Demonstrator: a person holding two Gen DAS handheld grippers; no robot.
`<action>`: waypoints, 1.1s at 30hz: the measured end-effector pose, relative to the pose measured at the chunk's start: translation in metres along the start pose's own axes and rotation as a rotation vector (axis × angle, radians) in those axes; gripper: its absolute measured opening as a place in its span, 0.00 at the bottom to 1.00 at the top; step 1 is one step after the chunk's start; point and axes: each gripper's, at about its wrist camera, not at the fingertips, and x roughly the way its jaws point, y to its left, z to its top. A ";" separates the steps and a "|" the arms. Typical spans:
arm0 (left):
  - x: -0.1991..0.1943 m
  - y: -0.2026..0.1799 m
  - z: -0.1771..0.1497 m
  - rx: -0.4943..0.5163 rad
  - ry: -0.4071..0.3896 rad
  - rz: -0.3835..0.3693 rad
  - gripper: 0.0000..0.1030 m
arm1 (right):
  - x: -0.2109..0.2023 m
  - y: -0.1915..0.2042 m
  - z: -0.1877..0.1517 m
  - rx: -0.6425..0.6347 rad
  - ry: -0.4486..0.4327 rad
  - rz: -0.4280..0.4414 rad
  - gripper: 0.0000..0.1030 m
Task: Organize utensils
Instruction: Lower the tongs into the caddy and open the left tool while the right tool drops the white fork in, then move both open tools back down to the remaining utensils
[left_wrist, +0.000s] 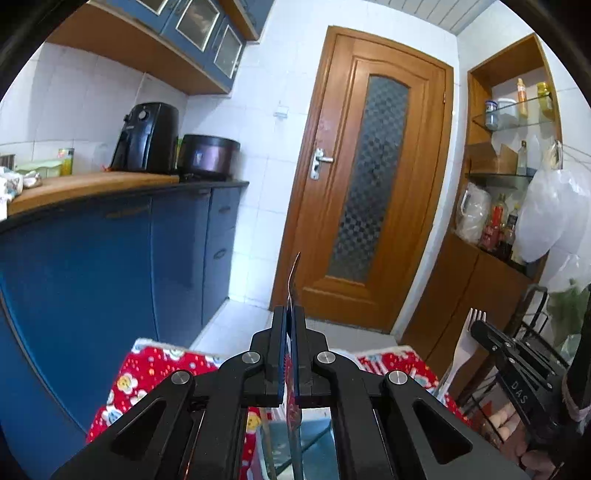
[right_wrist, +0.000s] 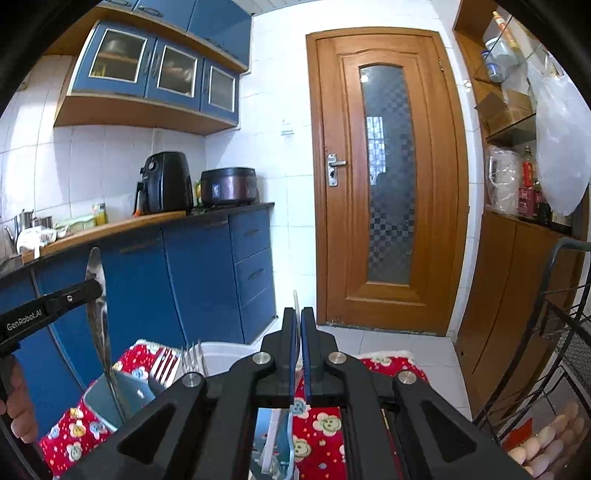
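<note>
The left gripper (left_wrist: 290, 317) sits at the bottom centre of its own view, its two fingers pressed together on one metal knife (right_wrist: 96, 295). The blade stands upright, seen edge-on as a thin line rising above the fingertips. In the right wrist view the same knife shows at the left, broad side on, pinched partway along, its lower end reaching down into a grey-blue holder (right_wrist: 110, 398).

The right gripper (right_wrist: 298, 325) sits at the bottom centre of its view, its two fingers closed on one white plastic fork (left_wrist: 466, 350). In the left wrist view that fork stands upright at the lower right, four tines up.

Below both grippers lies a red cloth with a flower print (right_wrist: 317, 424). Just right of the grey-blue holder, in the lower left of the right wrist view, one metal fork (right_wrist: 192, 360) stands tines up, beside a white tub (right_wrist: 225, 354).

Farther out, one wooden door with a patterned glass panel (right_wrist: 388, 173) fills the middle. At the left, blue cabinets (right_wrist: 207, 273) carry a counter with one black air fryer (right_wrist: 164, 182) and one dark rice cooker (right_wrist: 229, 186). At the lower right a black wire rack (right_wrist: 554, 332) holds a batch of eggs (right_wrist: 546, 443).
</note>
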 end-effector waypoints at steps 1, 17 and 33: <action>0.001 0.000 -0.004 0.000 0.010 -0.002 0.02 | 0.000 0.000 -0.002 -0.003 0.007 0.005 0.04; -0.001 0.001 -0.037 -0.006 0.122 -0.025 0.05 | -0.009 -0.005 -0.027 0.086 0.097 0.087 0.28; -0.046 -0.004 -0.043 -0.017 0.143 -0.064 0.37 | -0.060 -0.011 -0.028 0.158 0.110 0.137 0.41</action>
